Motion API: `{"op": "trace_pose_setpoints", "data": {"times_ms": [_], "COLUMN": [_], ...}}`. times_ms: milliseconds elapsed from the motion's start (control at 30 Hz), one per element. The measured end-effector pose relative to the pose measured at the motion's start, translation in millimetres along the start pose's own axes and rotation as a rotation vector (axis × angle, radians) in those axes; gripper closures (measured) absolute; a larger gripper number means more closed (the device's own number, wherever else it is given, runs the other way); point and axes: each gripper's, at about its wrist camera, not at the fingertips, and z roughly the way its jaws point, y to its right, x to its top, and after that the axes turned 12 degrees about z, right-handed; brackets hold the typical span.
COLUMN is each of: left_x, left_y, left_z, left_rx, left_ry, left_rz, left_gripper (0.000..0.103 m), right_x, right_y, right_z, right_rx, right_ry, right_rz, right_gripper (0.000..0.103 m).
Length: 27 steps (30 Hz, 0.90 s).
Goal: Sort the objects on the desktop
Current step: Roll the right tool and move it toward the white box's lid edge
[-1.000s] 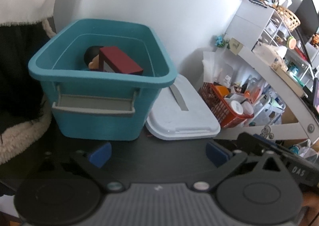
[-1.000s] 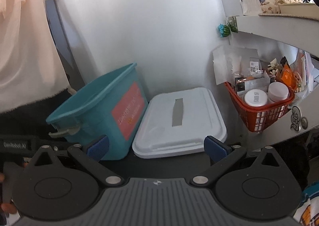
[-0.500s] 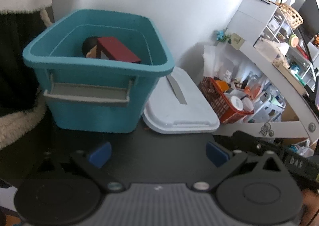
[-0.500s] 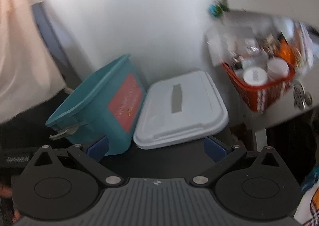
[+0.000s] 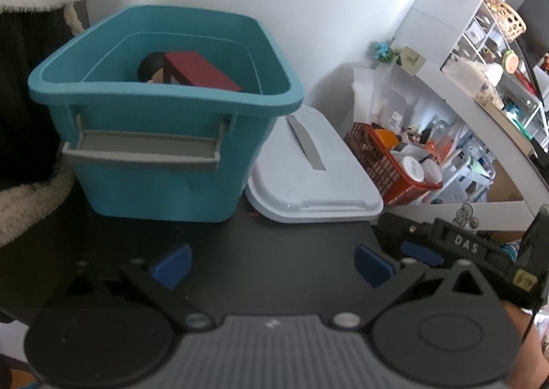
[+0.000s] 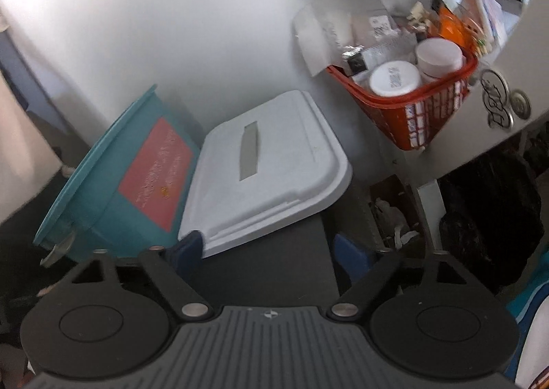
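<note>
Left wrist view. The left gripper (image 5: 272, 265) is held low over the dark desktop (image 5: 274, 244), its two blue fingertips spread wide apart with nothing between them. One teal bin (image 5: 161, 155) is seen ahead, upright, with one grey handle (image 5: 142, 150) on its near wall. Two objects are counted inside it: one dark red box (image 5: 200, 71), tilted, and one round dark-topped item (image 5: 152, 68) partly hidden behind that box. One white lid (image 5: 308, 176) is laid flat just beside the bin on its right, one grey strip running along its top. One orange basket (image 5: 384, 162) is noted to the right of the lid, crowded with small containers too jumbled to count. One white drawer unit (image 5: 456, 32) is seen on the shelf above. The body of the right gripper is visible at the lower right edge.

Right wrist view. The right gripper (image 6: 271, 250) is likewise parted, nothing held; its left fingertip is seen against the lid's near corner, though contact cannot be told. The white lid (image 6: 271, 162) lies directly ahead. The teal bin (image 6: 116, 183) stands to its left, one red label (image 6: 156, 172) on its side. In the orange basket (image 6: 422, 114), two white round jars (image 6: 394, 80) are made out clearly.
</note>
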Motion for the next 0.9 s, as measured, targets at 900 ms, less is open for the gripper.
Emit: {"op": "trace_pose_setpoints", "data": {"times_ms": [900], "left_x": [-7], "left_y": [-5], "left_z": [24], "left_rx": [0.014], "left_ry": [-0.042], "left_rz": [-0.021], "left_gripper": [0.001], "right_x": [32], "right_y": [45], "right_z": [58], "right_rx": [0.051], "right_ry": [0.037], "right_rz": [0.278], "right_gripper": [0.008]}}
